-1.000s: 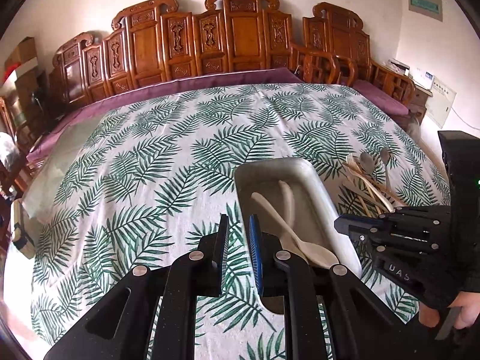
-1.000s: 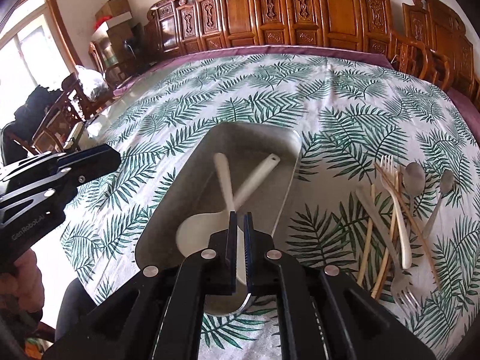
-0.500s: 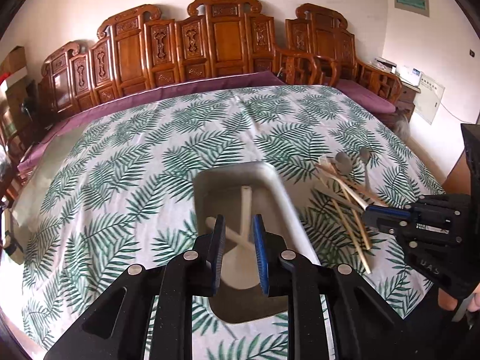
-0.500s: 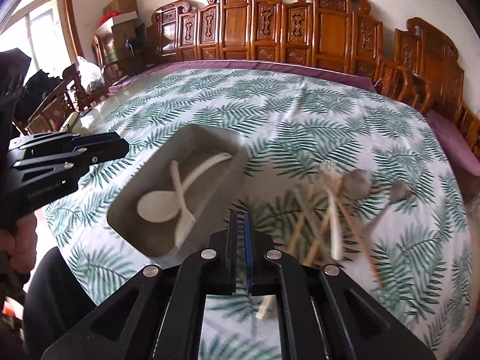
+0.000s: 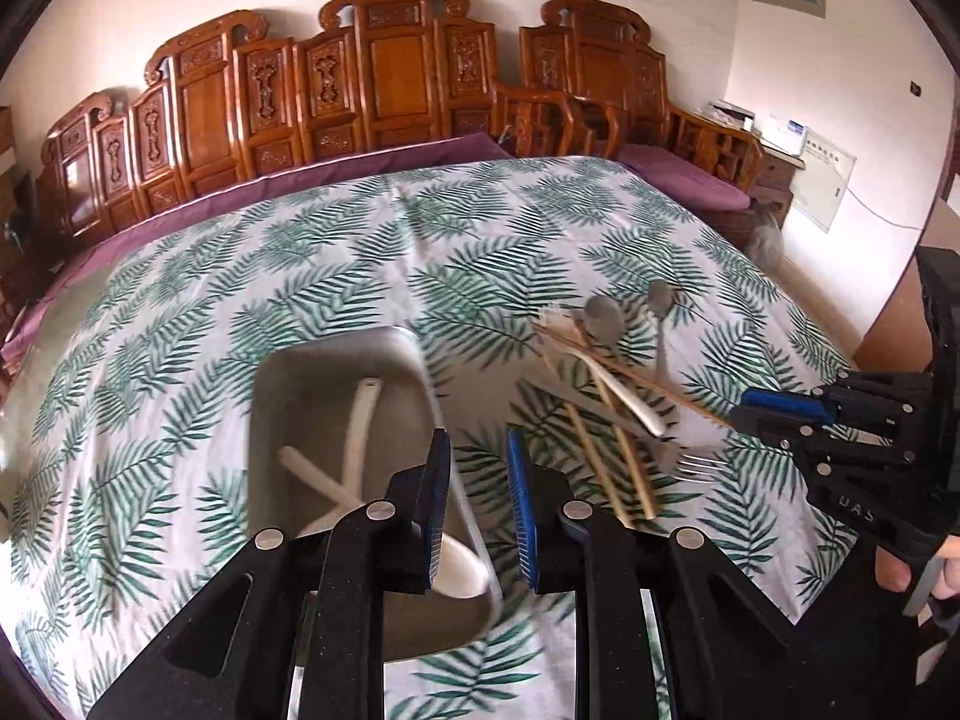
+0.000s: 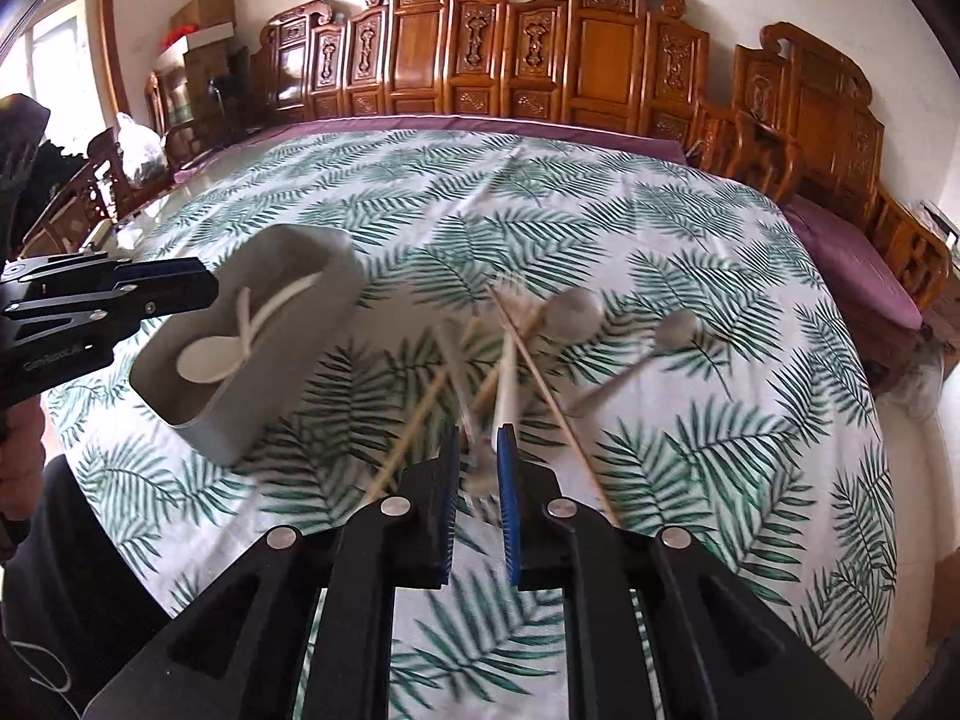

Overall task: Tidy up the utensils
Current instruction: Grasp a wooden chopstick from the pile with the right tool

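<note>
A heap of wooden chopsticks, pale forks and metal spoons smears with motion blur at twelve o'clock of the right gripper, so single pieces are hard to count. In the left wrist view, the left gripper hides the bowl of one white plastic spoon in the grey oblong tray, whose near rim is blurred. At four o'clock there, the frame's edge cuts off a person's hand.
</note>
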Tool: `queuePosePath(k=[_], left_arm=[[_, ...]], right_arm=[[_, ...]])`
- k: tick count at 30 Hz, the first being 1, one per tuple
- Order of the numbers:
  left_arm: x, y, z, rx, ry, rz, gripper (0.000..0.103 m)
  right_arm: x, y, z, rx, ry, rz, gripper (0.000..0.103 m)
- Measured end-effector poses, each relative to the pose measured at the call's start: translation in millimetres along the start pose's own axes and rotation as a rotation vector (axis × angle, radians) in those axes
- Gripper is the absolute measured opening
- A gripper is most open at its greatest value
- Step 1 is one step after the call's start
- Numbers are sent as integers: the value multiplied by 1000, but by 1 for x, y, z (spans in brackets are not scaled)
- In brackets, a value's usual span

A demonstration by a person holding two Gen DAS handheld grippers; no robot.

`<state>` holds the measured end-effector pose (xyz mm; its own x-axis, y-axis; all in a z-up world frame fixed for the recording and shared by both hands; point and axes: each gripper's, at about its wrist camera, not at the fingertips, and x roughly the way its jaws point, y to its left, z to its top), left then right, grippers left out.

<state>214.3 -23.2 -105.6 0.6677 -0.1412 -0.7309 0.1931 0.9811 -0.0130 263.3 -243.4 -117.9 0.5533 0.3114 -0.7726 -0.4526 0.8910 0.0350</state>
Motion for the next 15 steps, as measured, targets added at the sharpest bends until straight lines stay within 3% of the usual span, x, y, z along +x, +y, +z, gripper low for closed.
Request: queuePosePath(k=[7, 10, 15], left_arm=[[15, -28, 0, 28, 25, -21, 18], [19, -36, 1, 29, 28, -30, 19], [21, -41, 3, 33, 34, -32, 19]], right_arm=[[8, -20, -6, 21, 24, 5, 14], [11, -23, -4, 21, 28, 20, 23], [29, -27, 2, 20, 51, 28, 24]])
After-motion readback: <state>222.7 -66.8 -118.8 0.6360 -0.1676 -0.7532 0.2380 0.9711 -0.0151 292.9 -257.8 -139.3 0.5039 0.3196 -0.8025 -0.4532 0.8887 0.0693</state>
